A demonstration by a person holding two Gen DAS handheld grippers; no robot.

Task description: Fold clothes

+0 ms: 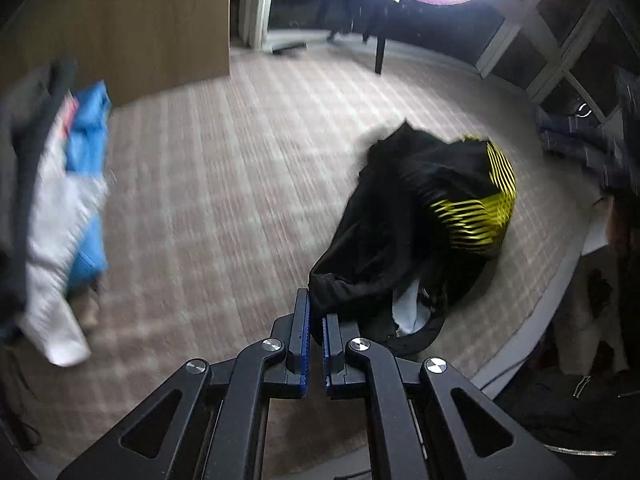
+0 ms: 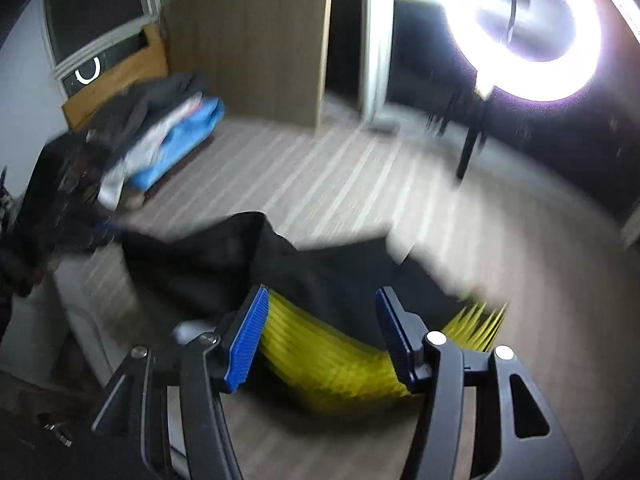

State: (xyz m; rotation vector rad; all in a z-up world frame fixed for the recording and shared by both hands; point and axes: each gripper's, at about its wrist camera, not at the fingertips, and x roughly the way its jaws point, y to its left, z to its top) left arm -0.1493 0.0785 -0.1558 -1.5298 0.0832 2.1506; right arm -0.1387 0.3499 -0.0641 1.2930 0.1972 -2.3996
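A black garment with yellow stripes lies crumpled on the plaid-covered table. My left gripper is shut on the garment's black edge at its near end. In the right wrist view the same garment spreads below and ahead of my right gripper. That gripper is open, its blue pads wide apart over the yellow-striped part. It holds nothing. Both views are motion-blurred.
A pile of blue, white and dark clothes lies at the table's left edge; it also shows in the right wrist view. A wooden panel stands behind. A bright ring light on a stand glares at the far side.
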